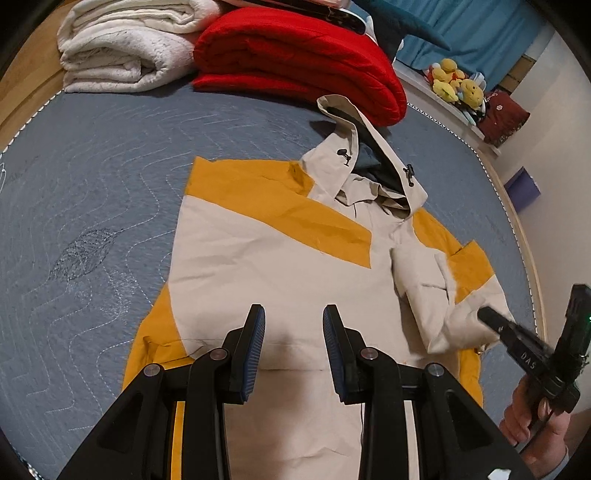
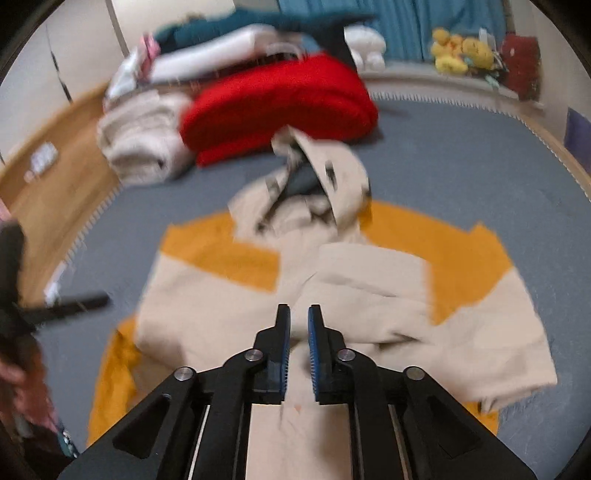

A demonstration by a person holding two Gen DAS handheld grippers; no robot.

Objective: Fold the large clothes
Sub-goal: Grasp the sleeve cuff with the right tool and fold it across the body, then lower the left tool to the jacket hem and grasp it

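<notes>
- The hooded jacket, cream with mustard panels, lies front up on the bed, hood toward the far end and hem toward me.
- One sleeve is already laid across the chest, and the opposite side looks tucked in as well, so I judge the sleeve folds are done and the lengthwise fold is next.
- My left claw hangs spread over the hem, pinching nothing.
- My right claw is only a narrow gap apart, with nothing between the pads; the view is blurred.
- Next, I think, both claws must drop to the hem, pinch its two corners and carry them up toward the hood evenly.
- The surface is a grey quilted mattress cover.
- At the far end sit a folded red blanket and a folded white blanket.
- Beyond are yellow plush toys, a blue curtain and wooden floor.
</notes>
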